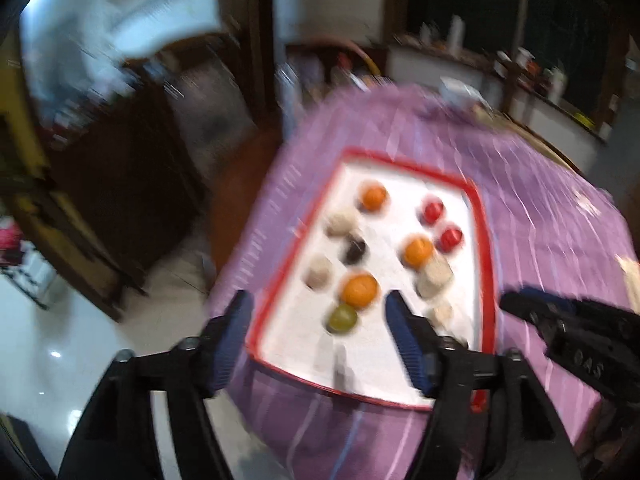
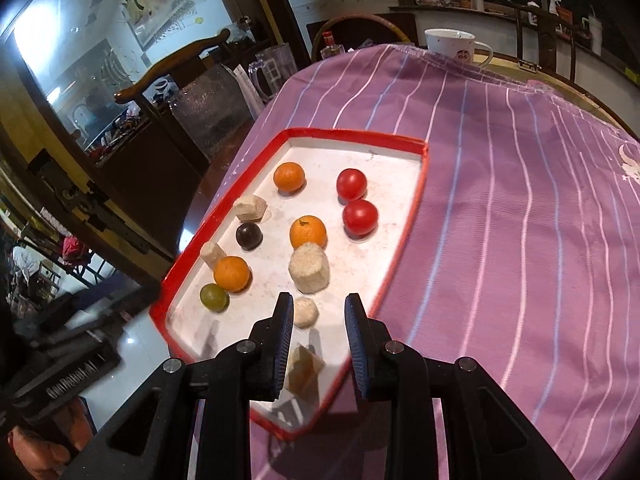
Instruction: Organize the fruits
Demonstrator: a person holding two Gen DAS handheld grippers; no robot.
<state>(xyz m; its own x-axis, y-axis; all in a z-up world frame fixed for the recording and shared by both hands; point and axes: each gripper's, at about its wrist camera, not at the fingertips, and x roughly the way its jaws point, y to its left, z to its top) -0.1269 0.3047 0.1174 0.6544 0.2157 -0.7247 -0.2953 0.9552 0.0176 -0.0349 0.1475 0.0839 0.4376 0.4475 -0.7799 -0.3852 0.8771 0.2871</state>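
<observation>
**Fruit spread across a red-rimmed tray, both grippers empty above its near end**

A white tray with a red rim (image 2: 416, 204) lies on a purple striped cloth (image 2: 520, 240), filling the centre of the right wrist view. On it sit 3 oranges: 1 at the upper middle (image 2: 289, 176), 1 at the centre (image 2: 307, 233) and 1 toward the lower left (image 2: 232, 273). 2 red tomatoes (image 2: 351, 184) (image 2: 360, 217) sit close together right of centre, 1 just below the other. A dark plum (image 2: 248, 235) lies left of centre, and a green fruit (image 2: 214, 297) sits touching the lower-left orange. Several pale beige chunks are scattered among them; the largest (image 2: 309, 268) touches the central orange from below.

The right gripper (image 2: 318, 320) hangs over the tray's near end at the bottom of the frame, its jaws parted wide with nothing clamped; a small beige ball (image 2: 305, 312) lies on the tray between the fingers.

The left wrist view is motion-blurred. The left gripper (image 1: 318, 312) sits at the bottom centre, jaws spread wide and empty, with the green fruit (image 1: 342, 318) seen between them. A white mug (image 2: 452, 46) stands at the cloth's far edge, upper right.
</observation>
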